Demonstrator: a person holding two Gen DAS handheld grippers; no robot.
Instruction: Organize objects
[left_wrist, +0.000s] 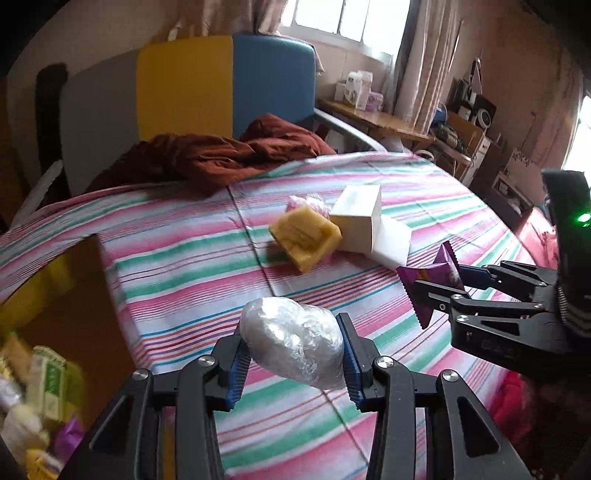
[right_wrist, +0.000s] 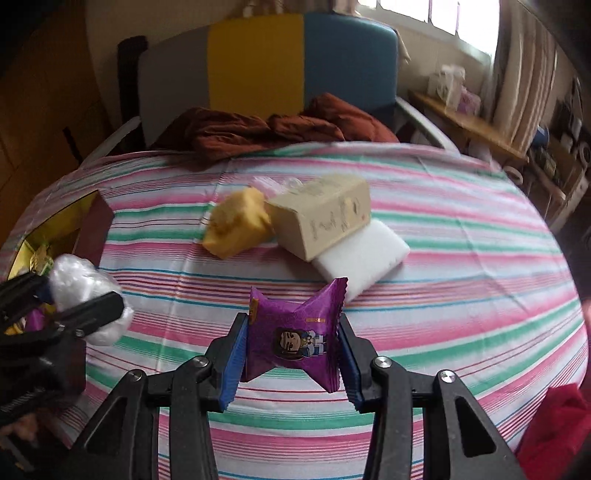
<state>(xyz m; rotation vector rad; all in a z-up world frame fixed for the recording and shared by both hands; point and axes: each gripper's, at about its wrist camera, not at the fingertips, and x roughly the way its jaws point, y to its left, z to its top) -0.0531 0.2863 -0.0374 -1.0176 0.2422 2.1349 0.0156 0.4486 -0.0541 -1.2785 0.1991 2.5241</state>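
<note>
My left gripper (left_wrist: 293, 356) is shut on a clear plastic-wrapped bundle (left_wrist: 293, 345), held above the striped bedspread (left_wrist: 177, 266). In the right wrist view that bundle (right_wrist: 79, 286) appears at the left edge in the left gripper (right_wrist: 79, 306). My right gripper (right_wrist: 291, 354) is shut on a purple snack packet (right_wrist: 295, 339), lifted off the bedspread (right_wrist: 461, 295). In the left wrist view the right gripper (left_wrist: 439, 291) and its purple packet (left_wrist: 430, 282) appear at the right. A yellow sponge (left_wrist: 304, 236), a white box (left_wrist: 356, 219) and a white foam block (left_wrist: 393, 240) lie together mid-bed.
An open brown box (left_wrist: 74, 306) holding several packets stands at the bed's left edge. A rust-coloured blanket (left_wrist: 221, 155) lies bunched below the grey, yellow and blue headboard (left_wrist: 184, 92). A wooden shelf (left_wrist: 373, 118) with clutter runs under the window at the right.
</note>
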